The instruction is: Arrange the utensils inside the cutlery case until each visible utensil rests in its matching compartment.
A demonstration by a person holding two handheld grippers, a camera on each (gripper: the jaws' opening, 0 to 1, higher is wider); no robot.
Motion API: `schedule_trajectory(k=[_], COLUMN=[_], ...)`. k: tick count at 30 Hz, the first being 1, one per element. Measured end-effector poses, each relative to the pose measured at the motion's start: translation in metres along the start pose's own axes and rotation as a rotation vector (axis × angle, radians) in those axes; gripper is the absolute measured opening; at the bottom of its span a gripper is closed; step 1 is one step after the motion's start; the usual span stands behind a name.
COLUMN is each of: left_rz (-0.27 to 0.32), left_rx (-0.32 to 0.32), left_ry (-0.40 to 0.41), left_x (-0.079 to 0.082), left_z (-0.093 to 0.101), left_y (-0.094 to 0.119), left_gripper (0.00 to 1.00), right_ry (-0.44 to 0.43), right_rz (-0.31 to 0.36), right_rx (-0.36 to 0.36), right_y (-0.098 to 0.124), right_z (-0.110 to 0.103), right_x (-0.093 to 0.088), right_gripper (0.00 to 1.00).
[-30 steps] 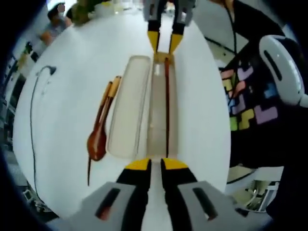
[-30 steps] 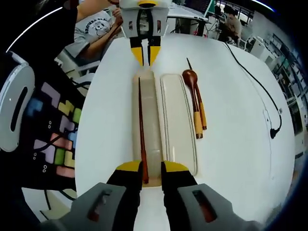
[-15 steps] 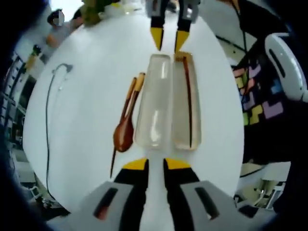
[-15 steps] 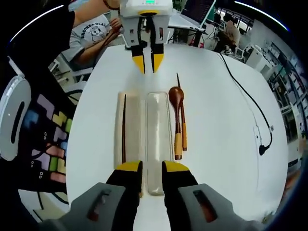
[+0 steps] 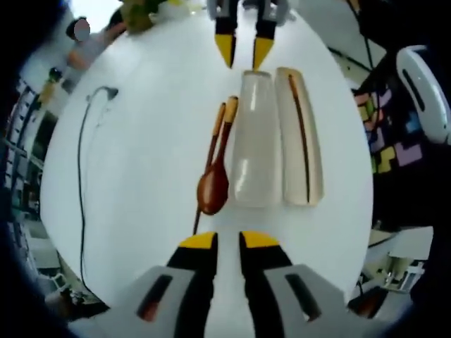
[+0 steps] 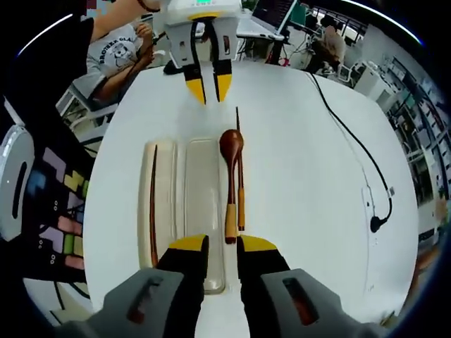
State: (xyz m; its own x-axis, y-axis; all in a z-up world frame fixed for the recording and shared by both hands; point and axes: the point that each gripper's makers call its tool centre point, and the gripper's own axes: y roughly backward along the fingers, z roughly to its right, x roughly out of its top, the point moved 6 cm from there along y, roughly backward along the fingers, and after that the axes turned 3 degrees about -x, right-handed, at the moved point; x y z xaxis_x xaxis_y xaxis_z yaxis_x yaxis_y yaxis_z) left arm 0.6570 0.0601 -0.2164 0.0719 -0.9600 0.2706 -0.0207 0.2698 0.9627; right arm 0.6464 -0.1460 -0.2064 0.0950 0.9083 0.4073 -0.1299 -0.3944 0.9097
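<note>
A clear cutlery case lies opened in two halves on the white table (image 5: 141,176). One half (image 5: 310,176) (image 6: 162,211) holds a dark chopstick (image 5: 301,141) (image 6: 153,204); the other half (image 5: 255,148) (image 6: 204,211) has nothing in it. Beside the case a wooden spoon (image 5: 213,186) (image 6: 231,148) and a thin stick-like utensil (image 5: 211,144) (image 6: 240,183) rest on the table. My left gripper (image 5: 227,243) (image 6: 208,88) hovers open just short of the spoon's bowl. At the handle end my right gripper (image 6: 222,246) (image 5: 244,53) is open, holding nothing.
A black cable (image 5: 81,176) (image 6: 352,155) trails across the table on the far side of the spoon. A person in dark patterned clothing (image 5: 387,127) (image 6: 56,211) stands at the case side. Other people sit beyond the table edge (image 6: 120,56).
Both grippers have drawn back from the ends of the case and shifted sideways, so they now line up with the spoon. Case, chopstick and spoon have stayed where they lay.
</note>
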Motion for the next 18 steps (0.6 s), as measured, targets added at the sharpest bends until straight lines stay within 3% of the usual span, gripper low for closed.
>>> schedule_trajectory(k=[18], left_rz=[-0.042], left_rx=[-0.019], left_ry=[-0.023], left_x=[-0.009], left_z=[-0.036], left_y=[-0.026], left_gripper=[0.12], right_ry=[0.005], right_rz=[-0.029], right_rx=[0.036], right_y=[-0.039], right_z=[0.027], right_x=[0.020], right_gripper=[0.15])
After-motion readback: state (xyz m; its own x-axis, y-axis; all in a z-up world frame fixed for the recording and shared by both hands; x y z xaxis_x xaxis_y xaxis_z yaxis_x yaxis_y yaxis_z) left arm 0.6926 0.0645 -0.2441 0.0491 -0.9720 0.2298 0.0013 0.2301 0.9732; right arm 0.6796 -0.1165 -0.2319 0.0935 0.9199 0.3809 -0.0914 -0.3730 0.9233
